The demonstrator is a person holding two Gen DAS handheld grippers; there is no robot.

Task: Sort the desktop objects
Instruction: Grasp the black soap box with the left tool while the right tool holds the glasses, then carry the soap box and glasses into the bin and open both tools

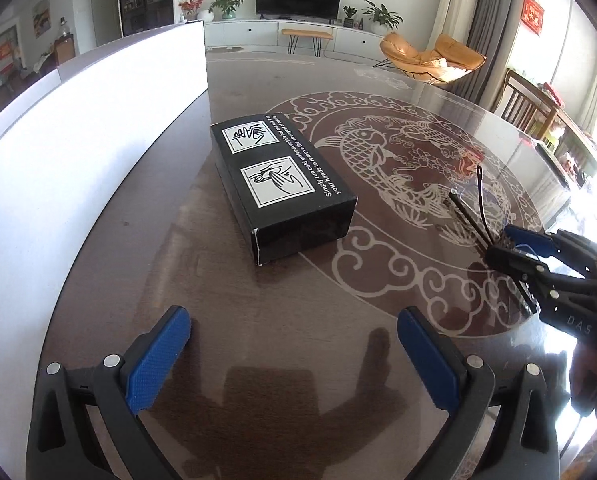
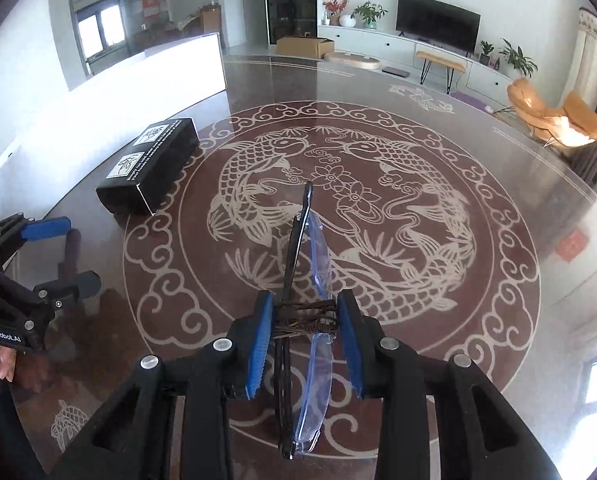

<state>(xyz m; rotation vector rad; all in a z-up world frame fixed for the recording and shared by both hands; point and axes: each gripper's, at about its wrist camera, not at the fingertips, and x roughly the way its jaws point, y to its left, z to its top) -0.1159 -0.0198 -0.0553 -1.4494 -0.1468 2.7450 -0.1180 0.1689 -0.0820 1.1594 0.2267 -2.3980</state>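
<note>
A pair of glasses with clear lenses, black arms and a brown cord wound round the middle sits between the blue pads of my right gripper, which is shut on it at the cord. The arms of the glasses stick out forward from the right gripper above the table at the right. A black box with white hand-washing pictures lies flat on the table ahead of my left gripper. That gripper is open wide with nothing between its fingers. In the right wrist view the black box is at the far left, beyond the left gripper.
The round dark table has a glass top over a white twin-fish pattern. A tall white panel stands along its left side, close behind the box. A hand holds the left tool at the left edge. Chairs and room furniture lie beyond the far rim.
</note>
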